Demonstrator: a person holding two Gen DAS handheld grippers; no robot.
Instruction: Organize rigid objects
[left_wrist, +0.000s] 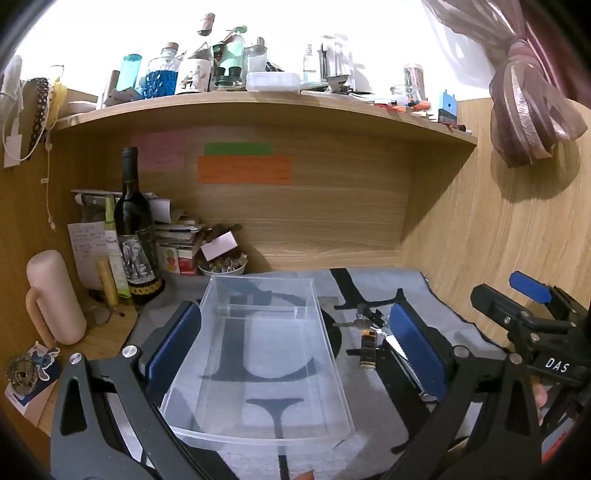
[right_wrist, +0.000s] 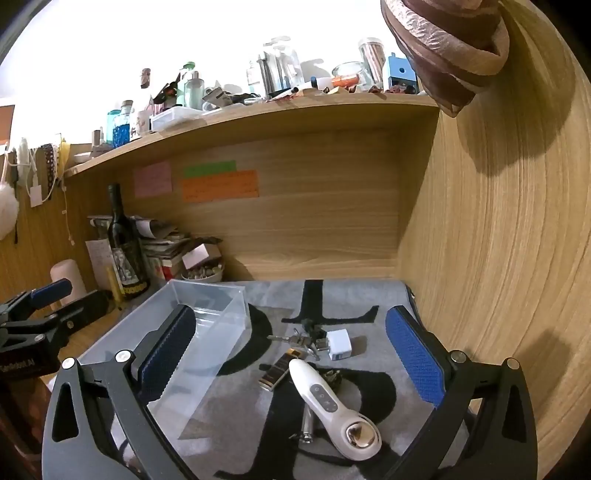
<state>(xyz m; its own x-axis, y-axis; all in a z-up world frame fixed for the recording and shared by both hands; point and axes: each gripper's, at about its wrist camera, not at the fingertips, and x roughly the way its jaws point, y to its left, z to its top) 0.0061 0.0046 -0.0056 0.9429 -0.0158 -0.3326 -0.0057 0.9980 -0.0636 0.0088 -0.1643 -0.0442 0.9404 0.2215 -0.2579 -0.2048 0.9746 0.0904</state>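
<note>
An empty clear plastic bin (left_wrist: 258, 295) stands on a grey mat (left_wrist: 388, 406) with black lettering. My left gripper (left_wrist: 295, 343) is open, and the bin sits between its blue pads without touching them. Right of the bin lie a bunch of keys (left_wrist: 360, 324) and a small dark lighter-like piece (left_wrist: 368, 350). My right gripper (right_wrist: 291, 354) is open above the loose items: a white handheld device (right_wrist: 328, 402), a white charger cube (right_wrist: 340, 345), the keys (right_wrist: 295, 339), the dark piece (right_wrist: 282, 369) and a metal bolt (right_wrist: 308, 428). The bin (right_wrist: 236, 314) is to their left.
A wine bottle (left_wrist: 135, 229), a pink mug (left_wrist: 55, 295), a bowl of pebbles (left_wrist: 223, 266) and stacked papers crowd the desk's back left. A cluttered shelf (left_wrist: 258, 103) overhangs the back. A wooden side wall (right_wrist: 480, 258) closes the right, with a tied curtain (left_wrist: 532, 103) above.
</note>
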